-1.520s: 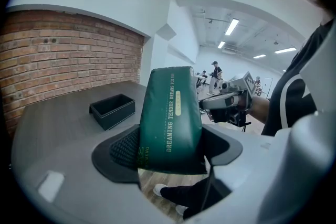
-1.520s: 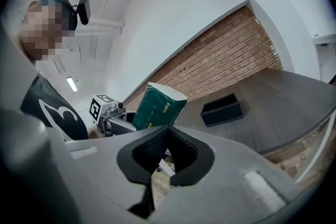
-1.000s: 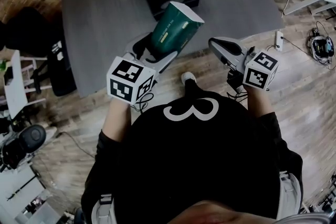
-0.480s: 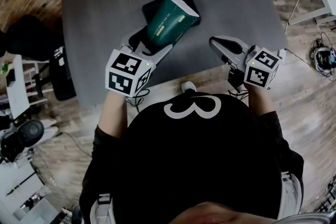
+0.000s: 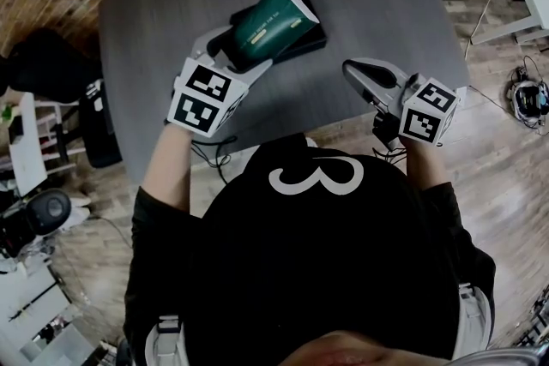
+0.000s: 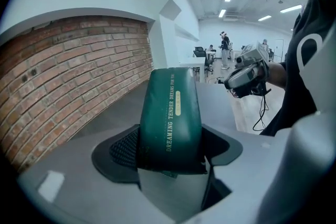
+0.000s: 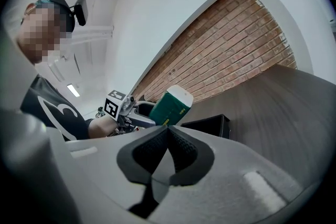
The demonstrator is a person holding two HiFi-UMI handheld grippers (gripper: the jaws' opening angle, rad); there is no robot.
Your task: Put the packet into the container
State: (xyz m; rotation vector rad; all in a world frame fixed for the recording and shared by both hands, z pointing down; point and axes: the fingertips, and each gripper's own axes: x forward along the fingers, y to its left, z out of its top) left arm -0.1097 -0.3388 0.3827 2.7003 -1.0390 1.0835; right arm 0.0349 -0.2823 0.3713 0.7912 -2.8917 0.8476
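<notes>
close under the head camera the right gripper (image 5: 353, 71) hangs over the table's near edge, and its own view shows the jaws pressed together on nothing. the left gripper (image 5: 243, 50) has its jaws spread wide and pinching the lower end of the green packet (image 5: 270, 26). only the left gripper view shows the pale print along the packet's side, and there the packet hides the container. the right gripper view shows the packet's white upper end tilted up in the air, beside and above the black container (image 7: 210, 126). from the head view the packet overlaps the container on the grey table (image 5: 386, 4). a brick wall (image 6: 68, 71) runs behind the table, and an office with strip lights lies beyond.
</notes>
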